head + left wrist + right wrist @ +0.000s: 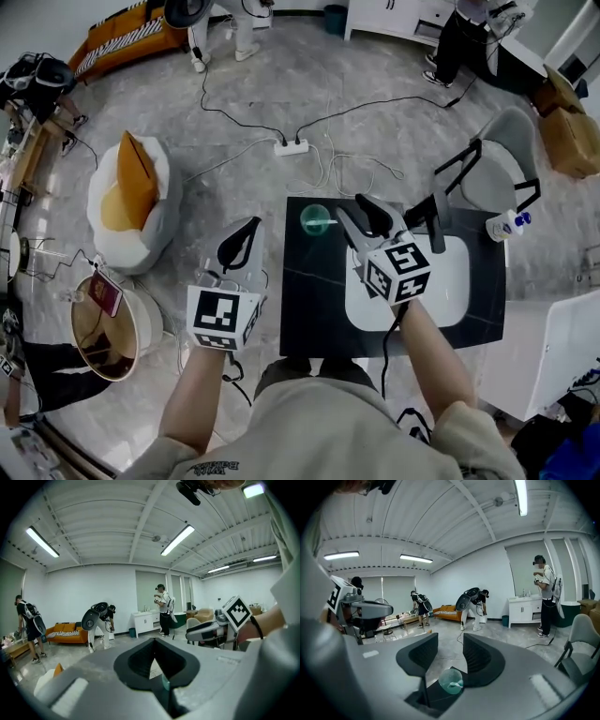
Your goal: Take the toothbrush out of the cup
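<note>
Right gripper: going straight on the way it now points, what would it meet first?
Probably the green cup holding the toothbrush, seen low between its open jaws; depth is unclear.

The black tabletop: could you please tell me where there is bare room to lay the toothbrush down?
The dark strip between the green cup and the near edge, left of the white basin, is bare. The far edge is crowded: cup, right tongs, bottles.

left gripper (247, 227), right gripper (356, 208): grey | marker cubes (223, 317): black-white | shirt (328, 433): beige
</note>
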